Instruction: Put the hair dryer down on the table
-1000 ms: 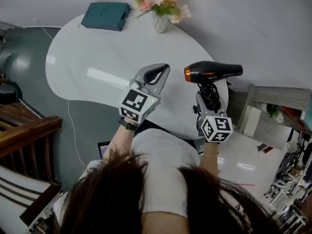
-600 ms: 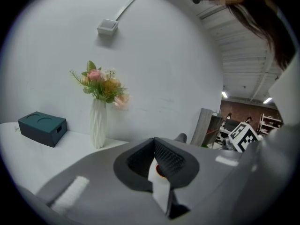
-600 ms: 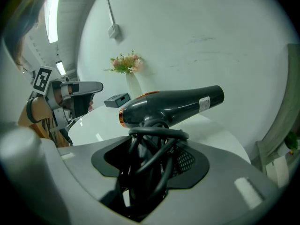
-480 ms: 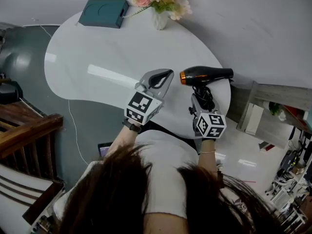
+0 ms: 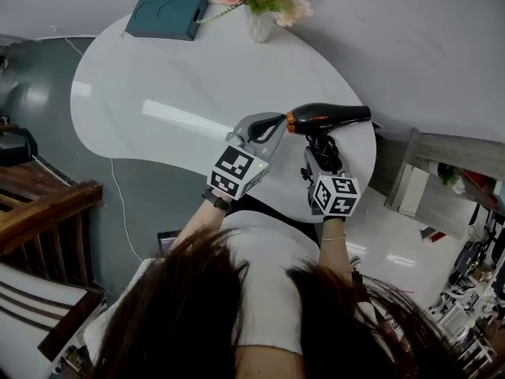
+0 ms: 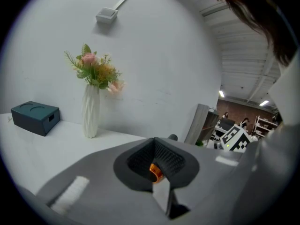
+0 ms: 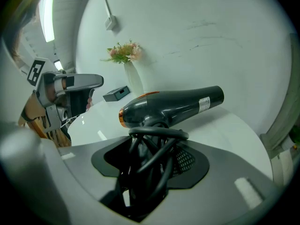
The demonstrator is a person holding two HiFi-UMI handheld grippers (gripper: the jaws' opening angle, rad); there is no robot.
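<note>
Head view: a person stands at a white table point(image 5: 158, 77) with a gripper in each hand. The right gripper point(image 5: 319, 144) holds a black hair dryer point(image 5: 331, 117) by its handle over the table's right end, barrel level, its orange-ringed end pointing at the left gripper point(image 5: 267, 125), whose tip is just beside it. A teal box point(image 5: 167, 14) and a vase of flowers point(image 5: 259, 26) stand at the far edge, well apart from both.

Left gripper view: the jaws are together with nothing held; the dryer's orange ring shows past them through the dark recess.

Right gripper view: the jaws are clamped on the dryer's handle and the cord wound round it, and the barrel is held up clear of the tabletop
</note>
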